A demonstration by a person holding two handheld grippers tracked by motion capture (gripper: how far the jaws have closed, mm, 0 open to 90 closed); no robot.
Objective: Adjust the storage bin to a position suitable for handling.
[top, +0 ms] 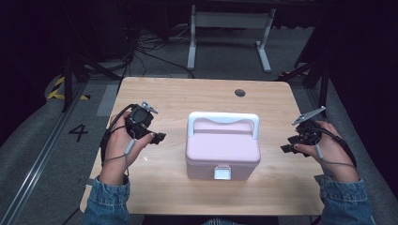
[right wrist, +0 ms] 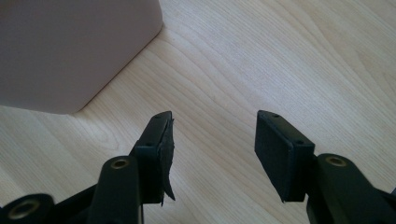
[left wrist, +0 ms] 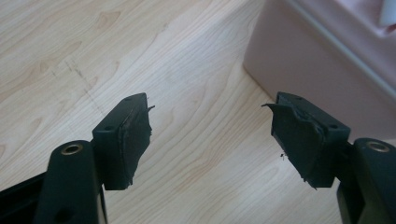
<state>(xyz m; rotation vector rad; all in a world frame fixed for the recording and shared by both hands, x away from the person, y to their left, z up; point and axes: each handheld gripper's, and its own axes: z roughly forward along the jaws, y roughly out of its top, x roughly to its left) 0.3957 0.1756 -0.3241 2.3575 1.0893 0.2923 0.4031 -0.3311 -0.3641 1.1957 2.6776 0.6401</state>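
Note:
A pink box (top: 222,149) with a white carry handle (top: 223,119) folded over its lid and a white front latch (top: 222,173) stands in the middle of the wooden table (top: 197,96). My left gripper (top: 159,138) hovers a short way left of it, open, with bare wood between its jaws. In the left gripper view (left wrist: 208,128) the box's pink side (left wrist: 308,65) rises at the upper right. My right gripper (top: 287,145) is held to the right of the box, open and holding nothing. The right gripper view (right wrist: 212,140) has the box's corner (right wrist: 70,51) at the upper left.
A small dark round hole (top: 240,93) marks the table's far edge. Beyond the table stand a white frame (top: 230,21) and loose cables (top: 150,42) on the grey floor. Yellow-black tape (top: 58,89) and a painted "4" (top: 78,132) lie on the floor at the left.

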